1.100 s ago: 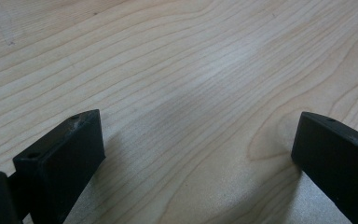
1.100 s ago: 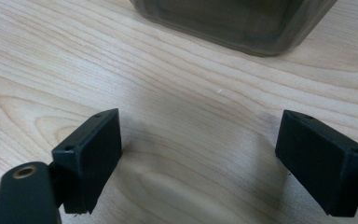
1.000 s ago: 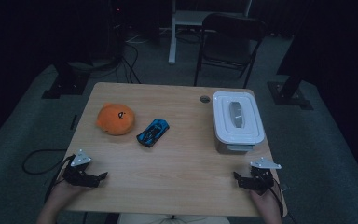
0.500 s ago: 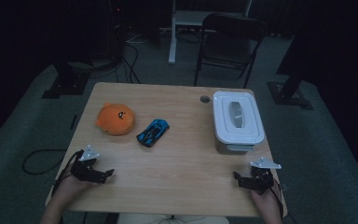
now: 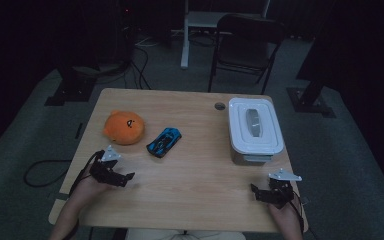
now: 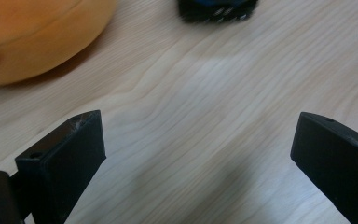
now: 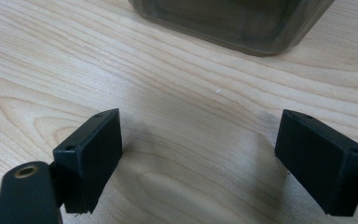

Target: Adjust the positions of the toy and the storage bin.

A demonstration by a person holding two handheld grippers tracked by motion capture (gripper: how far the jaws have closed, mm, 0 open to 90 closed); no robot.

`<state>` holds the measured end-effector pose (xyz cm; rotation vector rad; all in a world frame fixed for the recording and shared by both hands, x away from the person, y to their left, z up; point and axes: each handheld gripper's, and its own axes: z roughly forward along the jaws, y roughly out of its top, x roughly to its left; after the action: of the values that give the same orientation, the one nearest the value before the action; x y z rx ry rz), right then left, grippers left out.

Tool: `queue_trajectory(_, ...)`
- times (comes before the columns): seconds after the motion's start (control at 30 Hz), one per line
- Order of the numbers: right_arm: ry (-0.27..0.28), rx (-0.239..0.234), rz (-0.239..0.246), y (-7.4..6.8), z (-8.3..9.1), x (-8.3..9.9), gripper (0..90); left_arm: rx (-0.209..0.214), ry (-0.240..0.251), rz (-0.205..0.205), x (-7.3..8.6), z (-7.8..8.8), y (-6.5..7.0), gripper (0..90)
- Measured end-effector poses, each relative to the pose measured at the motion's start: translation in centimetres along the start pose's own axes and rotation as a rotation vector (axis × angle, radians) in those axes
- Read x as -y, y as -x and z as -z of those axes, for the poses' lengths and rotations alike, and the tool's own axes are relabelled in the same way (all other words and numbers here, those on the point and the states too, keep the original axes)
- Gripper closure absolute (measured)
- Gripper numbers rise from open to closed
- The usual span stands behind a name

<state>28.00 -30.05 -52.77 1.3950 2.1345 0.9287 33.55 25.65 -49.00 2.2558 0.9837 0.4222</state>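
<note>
An orange plush toy point(image 5: 124, 127) lies on the left half of the wooden table point(image 5: 195, 170), with a blue toy car point(image 5: 164, 141) just to its right. A white lidded plastic box point(image 5: 254, 129) stands on the right half. My left gripper point(image 5: 126, 179) hovers near the front left, below the plush, held open with nothing between its jaws. In the left gripper view point(image 6: 196, 158) the plush point(image 6: 32, 37) sits upper left and the car point(image 6: 216, 9) at the top edge. My right gripper point(image 5: 256, 192) rests open near the front right; in its own view point(image 7: 198, 158) the box point(image 7: 233, 23) lies ahead.
A black folding chair point(image 5: 245, 47) and a white desk leg point(image 5: 185, 35) stand behind the table. Cables run over the grey floor at the left. A small round hole point(image 5: 220, 106) marks the tabletop beside the box. Bare wood lies between the two grippers.
My left gripper has moved forward and to the right across the table, toward the plush and the car. The right gripper has stayed where it was.
</note>
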Motion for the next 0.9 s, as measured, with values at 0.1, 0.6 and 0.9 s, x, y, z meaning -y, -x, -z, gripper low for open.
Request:
queue_trajectory(0.1,0.000,0.000,0.000,0.0,0.0,0.0,14.3,0.000,0.001,-0.014,-1.0,-0.3,0.3,3.5)
queue_trajectory(0.6,0.000,0.000,0.000,0.0,0.0,0.0,14.5,0.036,0.010,-0.071,-6.0,-2.9,1.8,3.6)
queue_trajectory(0.9,0.001,0.001,-0.001,0.0,0.0,0.0,14.7,0.036,-0.033,-0.116,-8.7,-5.0,2.2,3.6)
